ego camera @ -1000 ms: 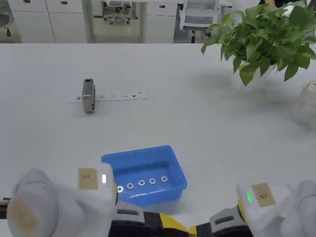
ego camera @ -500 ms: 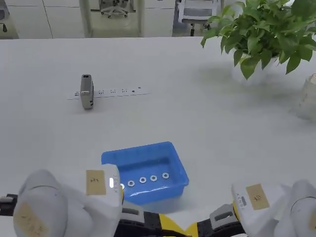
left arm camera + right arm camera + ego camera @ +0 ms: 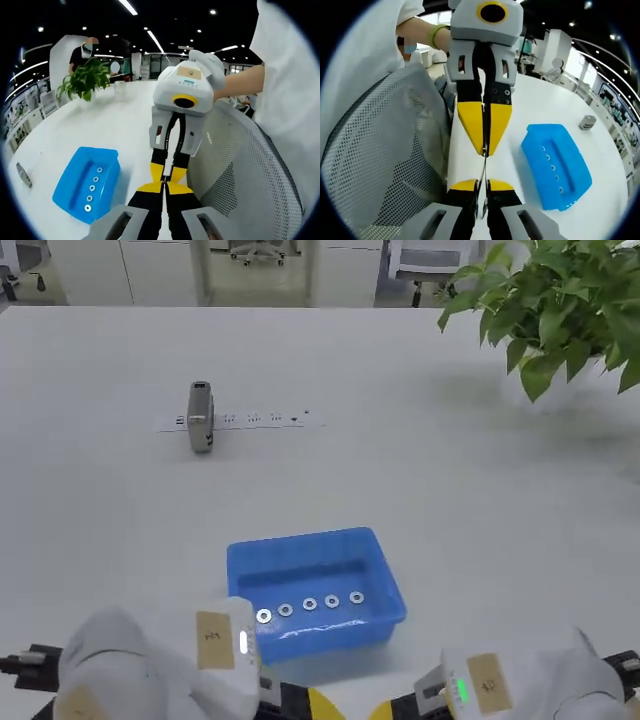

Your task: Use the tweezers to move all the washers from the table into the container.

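**Five washers in the tray, none seen left on the bench**

From where I stand the job looks all but finished. The blue container [image 3: 305, 570] sits at the 6 o'clock edge of the white table [image 3: 450, 470]. Inside it lie five washers [image 3: 309, 604] in one neat row, running from 8 o'clock to 2 o'clock across its floor. I count no washer on the bare tabletop, though the strip nearest the person is hidden behind the two grippers.

The grippers face each other tip to tip. The right gripper [image 3: 482, 192] has its jaws drawn in on a thin metal sliver seen edge-on, which I take to be the one pair of tweezers [image 3: 483, 167]. The left gripper [image 3: 164, 184] has its jaws pressed together where that sliver ends. Whether it grips the tip I cannot tell.

Further off are one power strip [image 3: 255, 419] at 10 o'clock and one plant [image 3: 560, 300] at 2 o'clock.
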